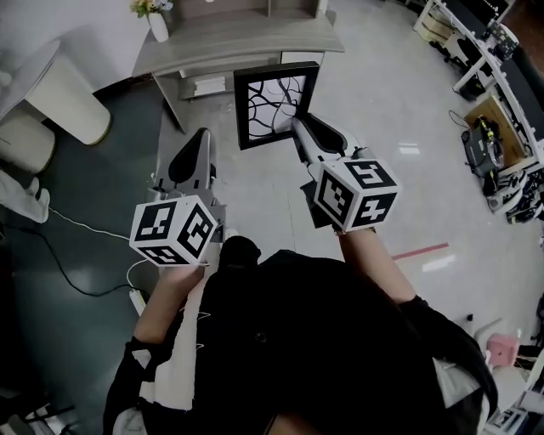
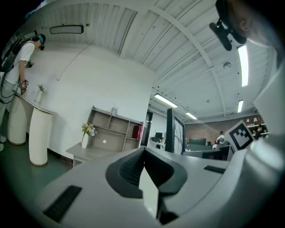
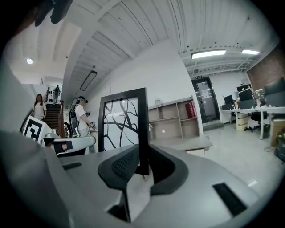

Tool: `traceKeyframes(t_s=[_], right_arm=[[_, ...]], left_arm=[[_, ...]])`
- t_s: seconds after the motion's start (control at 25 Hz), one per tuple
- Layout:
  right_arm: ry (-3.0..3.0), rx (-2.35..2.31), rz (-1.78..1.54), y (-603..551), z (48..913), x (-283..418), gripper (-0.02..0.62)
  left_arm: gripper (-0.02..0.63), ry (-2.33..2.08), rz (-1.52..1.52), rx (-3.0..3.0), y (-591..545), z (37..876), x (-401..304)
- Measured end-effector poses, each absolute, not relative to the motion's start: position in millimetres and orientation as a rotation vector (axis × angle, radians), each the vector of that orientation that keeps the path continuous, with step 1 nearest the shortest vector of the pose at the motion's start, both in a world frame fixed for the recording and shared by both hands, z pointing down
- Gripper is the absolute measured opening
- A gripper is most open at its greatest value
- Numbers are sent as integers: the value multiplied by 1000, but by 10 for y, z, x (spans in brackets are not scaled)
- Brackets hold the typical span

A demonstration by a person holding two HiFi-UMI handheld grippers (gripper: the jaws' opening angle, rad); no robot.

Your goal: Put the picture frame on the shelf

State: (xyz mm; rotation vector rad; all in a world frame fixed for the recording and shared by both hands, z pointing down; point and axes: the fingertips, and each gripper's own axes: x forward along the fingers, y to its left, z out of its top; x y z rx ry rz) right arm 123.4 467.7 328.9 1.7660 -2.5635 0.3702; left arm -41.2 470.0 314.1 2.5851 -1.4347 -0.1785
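Note:
The picture frame (image 1: 274, 102), black with a white branch pattern, is upright above the floor in front of the grey shelf unit (image 1: 246, 34). My right gripper (image 1: 299, 126) is shut on the frame's right edge. In the right gripper view that edge (image 3: 142, 129) stands between the pads of the right gripper (image 3: 143, 164). My left gripper (image 1: 202, 134) is to the left of the frame, apart from it. In the left gripper view, the left gripper (image 2: 143, 153) has its jaw tips together with nothing between them. The shelf (image 2: 113, 133) lies ahead and the frame (image 2: 178, 131) stands at the right.
A white vase of flowers (image 1: 157, 21) stands on the shelf unit's left end, and a red item (image 2: 137, 132) sits in one compartment. A white cylindrical stand (image 1: 72, 106) is at the left. A cable and power strip (image 1: 136, 297) lie on the floor. Desks (image 1: 493, 76) line the right side.

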Motion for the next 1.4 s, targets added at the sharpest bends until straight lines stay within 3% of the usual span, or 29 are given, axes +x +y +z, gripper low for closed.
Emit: traceKeyframes(t_s=[0.4, 0.84, 1.4], right_arm=[[-2498, 1786, 448, 3330, 3566, 894, 74], [-2520, 1760, 462, 3238, 3602, 881, 74], [-2524, 1880, 379, 1686, 3172, 455, 72]], left_arm=[[12, -1366, -101, 2584, 3311, 3421, -730], [12, -1333, -93, 2625, 3170, 3358, -624], [12, -1323, -125, 2700, 1654, 3025, -1269]])
